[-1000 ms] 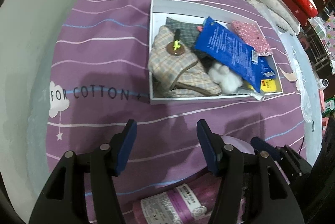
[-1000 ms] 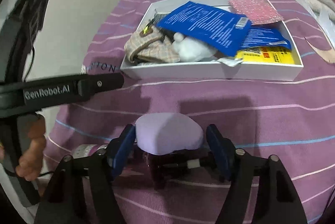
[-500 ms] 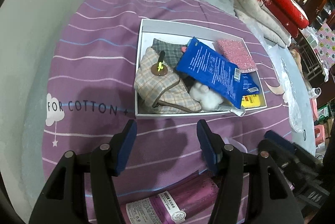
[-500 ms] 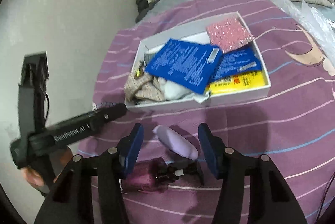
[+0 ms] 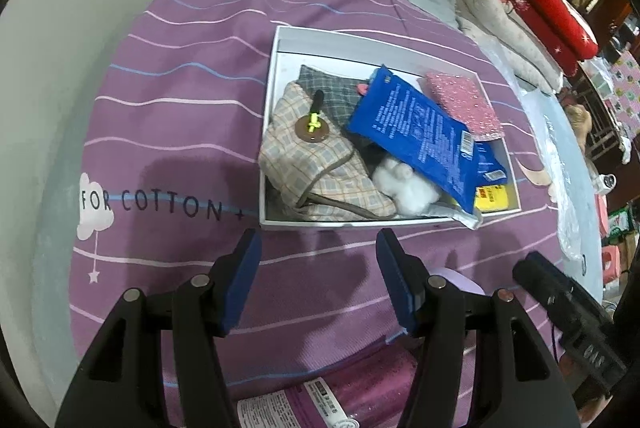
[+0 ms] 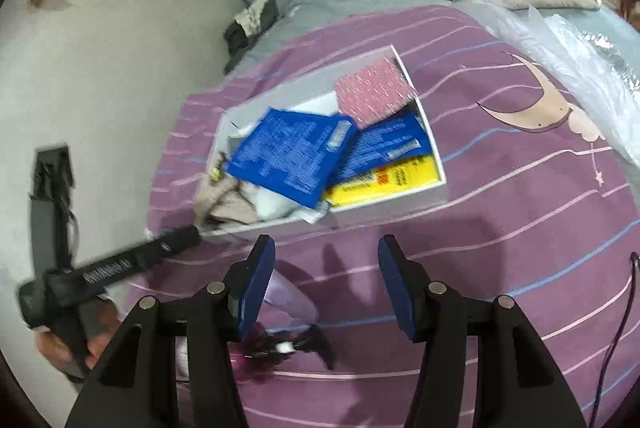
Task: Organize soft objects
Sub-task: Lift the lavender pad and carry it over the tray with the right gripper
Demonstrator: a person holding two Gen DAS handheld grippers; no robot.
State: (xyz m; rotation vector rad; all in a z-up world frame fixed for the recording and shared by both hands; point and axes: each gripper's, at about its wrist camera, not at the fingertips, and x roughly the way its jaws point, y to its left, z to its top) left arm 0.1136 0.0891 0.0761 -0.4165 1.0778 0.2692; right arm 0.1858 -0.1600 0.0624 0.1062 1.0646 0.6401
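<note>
White cardboard box point(image 5: 269, 132) of soft items on bed | left tongs point(image 5: 318, 282) spread wide, empty | right tongs point(image 6: 326, 282) spread wide (lilac pad point(image 6: 290, 298) beneath, unheld)

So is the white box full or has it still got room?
Nearly full. The white box holds a plaid bag, blue packets, a pink pad and white fluff; only its far strip shows bare.

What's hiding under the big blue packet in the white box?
Under the big blue packet in the white box peek a white fluffy toy, another blue packet and a yellow one. Anything deeper is covered.
</note>
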